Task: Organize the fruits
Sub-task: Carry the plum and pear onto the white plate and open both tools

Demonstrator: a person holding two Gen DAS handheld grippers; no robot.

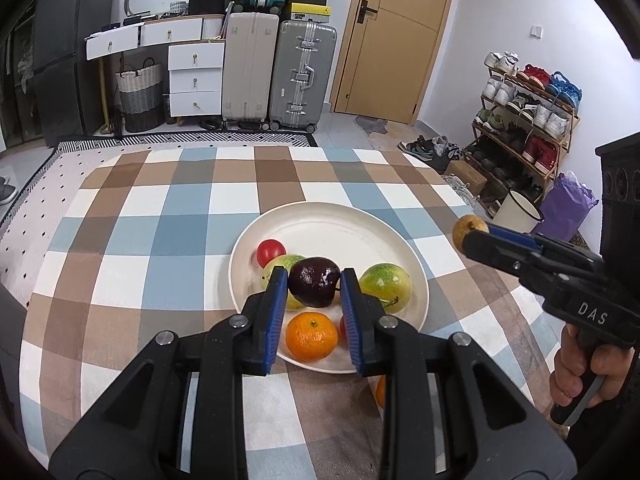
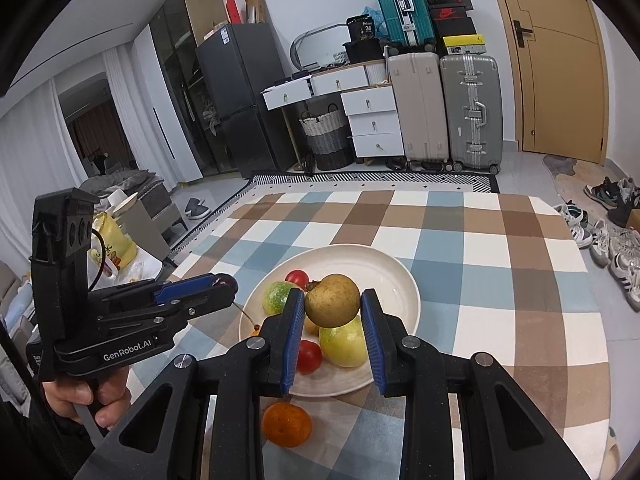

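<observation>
Left wrist view: a dark plum (image 1: 315,287) in the left claw (image 1: 314,312) and a brown fruit (image 2: 333,300) in the right claw (image 2: 333,334) hang over the plate (image 1: 332,220), where several fruits already sit; one orange (image 2: 286,425) waits outside on the surface (image 1: 160,240).

I see bare room on the far half of the round white plate (image 1: 360,224), but near me the small orange fruit (image 1: 311,336) and green fruits (image 1: 386,286) block it.
</observation>
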